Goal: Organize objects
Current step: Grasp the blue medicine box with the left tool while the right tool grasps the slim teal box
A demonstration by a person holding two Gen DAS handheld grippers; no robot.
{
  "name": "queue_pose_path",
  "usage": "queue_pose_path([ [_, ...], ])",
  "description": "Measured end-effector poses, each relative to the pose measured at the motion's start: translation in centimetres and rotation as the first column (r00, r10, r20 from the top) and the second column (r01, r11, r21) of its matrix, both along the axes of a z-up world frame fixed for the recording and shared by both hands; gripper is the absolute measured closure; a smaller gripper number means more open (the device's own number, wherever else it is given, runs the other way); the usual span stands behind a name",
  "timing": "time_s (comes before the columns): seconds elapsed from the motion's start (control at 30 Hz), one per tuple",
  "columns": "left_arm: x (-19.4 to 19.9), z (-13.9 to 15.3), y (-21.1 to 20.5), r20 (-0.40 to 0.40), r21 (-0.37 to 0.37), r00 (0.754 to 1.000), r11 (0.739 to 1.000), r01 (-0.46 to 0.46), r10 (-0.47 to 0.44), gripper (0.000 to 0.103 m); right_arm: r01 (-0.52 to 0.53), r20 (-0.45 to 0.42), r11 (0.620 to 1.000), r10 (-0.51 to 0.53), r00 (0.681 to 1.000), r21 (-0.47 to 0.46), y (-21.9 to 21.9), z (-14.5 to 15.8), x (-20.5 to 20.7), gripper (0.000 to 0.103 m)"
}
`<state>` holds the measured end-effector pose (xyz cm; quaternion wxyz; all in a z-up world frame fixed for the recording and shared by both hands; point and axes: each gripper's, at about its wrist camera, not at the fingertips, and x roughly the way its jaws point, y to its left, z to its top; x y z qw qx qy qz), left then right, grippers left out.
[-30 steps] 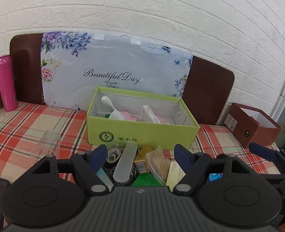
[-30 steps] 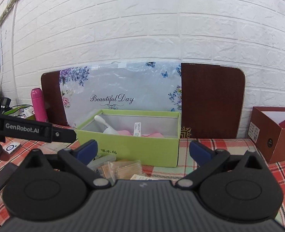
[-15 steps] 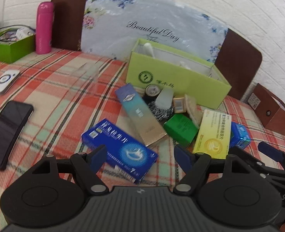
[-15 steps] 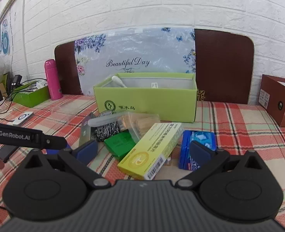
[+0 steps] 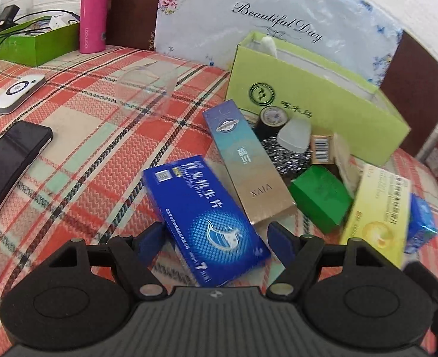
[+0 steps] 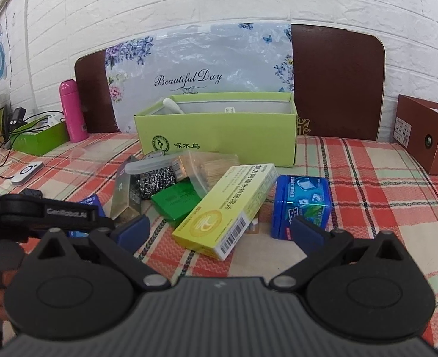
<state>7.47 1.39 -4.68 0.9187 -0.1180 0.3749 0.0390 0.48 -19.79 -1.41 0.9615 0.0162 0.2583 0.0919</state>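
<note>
A pile of small packages lies on the plaid cloth in front of an open light-green box [image 5: 308, 89] [image 6: 219, 136]. My left gripper [image 5: 216, 242] is open and low over the table, with a flat blue medicine box [image 5: 207, 220] lying between its fingers; the pads do not press it. Behind the box lie a long blue-and-gold carton [image 5: 245, 160], a steel scourer [image 5: 290, 157] and a small green box [image 5: 320, 199]. My right gripper [image 6: 220, 232] is open just short of a yellow medicine box [image 6: 224, 211], with a blue tin [image 6: 302, 205] to its right.
A black phone [image 5: 7, 160], a white device [image 5: 18, 93], a clear cup [image 5: 147, 89], a pink bottle [image 5: 94, 12] and a green tray [image 5: 34, 41] occupy the left side. A brown box [image 6: 427, 139] stands at the right. The left gripper's arm [image 6: 49, 211] crosses the right view.
Both grippers sank and tipped down toward the table. The left one came down over the blue medicine box, which now lies between its fingers. The right one drew closer to the yellow box.
</note>
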Motion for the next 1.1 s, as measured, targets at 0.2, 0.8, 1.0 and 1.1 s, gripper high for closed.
queue_pose_path([
  [0.2,-0.9,-0.5,1.2,0.052,0.083,0.99,0.988,0.128,-0.133,0.033,-0.035,0.005,0.999,0.035,0.999,-0.02,0.6,0.1,-0.1,0.0],
  [0.8,-2.7,0.2,7.7,0.075,-0.018,0.99,0.992,0.125,-0.123,0.035,-0.303,-0.042,0.883,0.309,0.95,-0.358,14.4,-4.0,5.6,0.045],
  [1.0,-2.1,-0.5,6.8,0.057,0.033,0.983,0.984,0.175,-0.177,0.037,-0.334,-0.115,0.9,0.314,0.942,-0.278,13.0,-4.0,5.4,0.062],
  [1.1,-2.7,-0.4,6.6,0.055,0.047,0.973,0.974,0.222,-0.224,0.044,-0.369,-0.18,0.915,0.34,0.923,-0.164,10.3,-3.1,3.7,0.062],
])
